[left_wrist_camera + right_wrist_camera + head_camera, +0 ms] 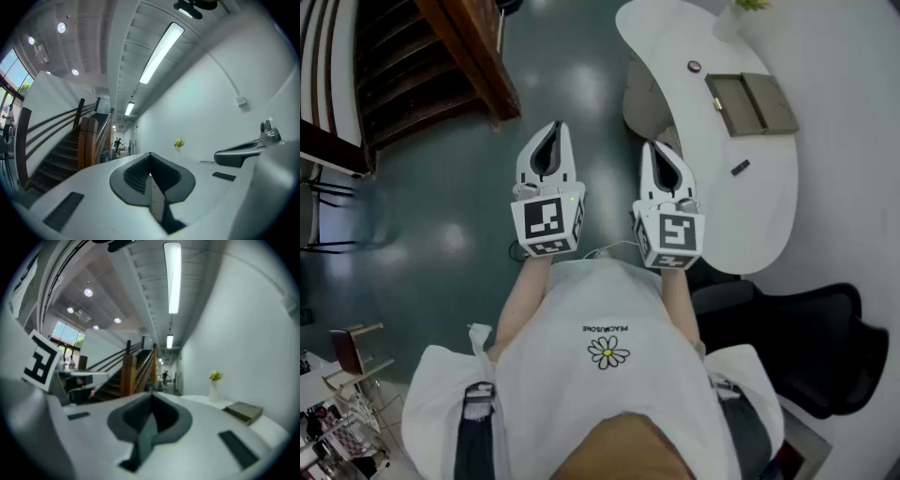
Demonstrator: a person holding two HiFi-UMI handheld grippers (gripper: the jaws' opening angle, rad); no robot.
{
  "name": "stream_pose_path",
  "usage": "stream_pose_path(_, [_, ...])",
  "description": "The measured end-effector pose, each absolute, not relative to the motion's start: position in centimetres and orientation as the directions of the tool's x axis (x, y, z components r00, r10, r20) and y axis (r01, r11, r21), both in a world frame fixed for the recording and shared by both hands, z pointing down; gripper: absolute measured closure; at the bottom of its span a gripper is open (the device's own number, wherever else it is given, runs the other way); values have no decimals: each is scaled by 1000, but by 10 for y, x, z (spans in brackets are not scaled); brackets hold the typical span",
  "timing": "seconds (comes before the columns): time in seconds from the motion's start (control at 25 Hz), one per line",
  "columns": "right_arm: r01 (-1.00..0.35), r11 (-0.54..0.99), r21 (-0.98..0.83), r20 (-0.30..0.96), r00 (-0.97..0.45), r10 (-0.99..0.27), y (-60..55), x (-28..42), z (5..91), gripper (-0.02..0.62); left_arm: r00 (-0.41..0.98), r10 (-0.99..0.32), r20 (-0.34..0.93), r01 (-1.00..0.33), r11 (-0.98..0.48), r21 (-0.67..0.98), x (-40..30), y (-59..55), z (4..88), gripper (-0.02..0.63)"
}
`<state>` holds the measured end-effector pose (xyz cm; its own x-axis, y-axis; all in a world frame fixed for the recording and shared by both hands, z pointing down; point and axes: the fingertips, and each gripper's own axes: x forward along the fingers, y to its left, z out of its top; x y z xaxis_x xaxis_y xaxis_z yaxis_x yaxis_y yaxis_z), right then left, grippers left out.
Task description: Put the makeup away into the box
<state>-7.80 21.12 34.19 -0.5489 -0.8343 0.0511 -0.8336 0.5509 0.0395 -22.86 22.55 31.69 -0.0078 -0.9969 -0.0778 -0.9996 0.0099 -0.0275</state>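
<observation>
An olive-brown box point(750, 103) lies open on the white curved table point(769, 216) at the right; it also shows in the right gripper view point(244, 412). A small round makeup item point(695, 67) and a small dark one point(740, 168) lie on the table near it. My left gripper point(552, 131) and right gripper point(663, 150) are held level side by side over the floor, left of the table. Both are shut with nothing between the jaws, as the left gripper view point(150, 158) and the right gripper view point(151, 399) show.
A wooden staircase point(441, 56) rises at the upper left. A black office chair point(806, 347) stands by the table's near end, and a beige seat point(645, 103) sits under its edge. A vase of yellow flowers point(214, 387) stands on the table's far end.
</observation>
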Motion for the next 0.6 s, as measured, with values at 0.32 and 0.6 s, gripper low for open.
stream_pose_path(0.32, [-826,563,23,74,-560,-825,208,-85,349,566,-17,-998,-67,-1000,17,-10,-233,220,321,588])
stream_pose_path(0.6, [-803,596,-10,90,-594,-799,209,-92,362,566,-17,-999,-28,-1000,18,-13,-233,220,338,588])
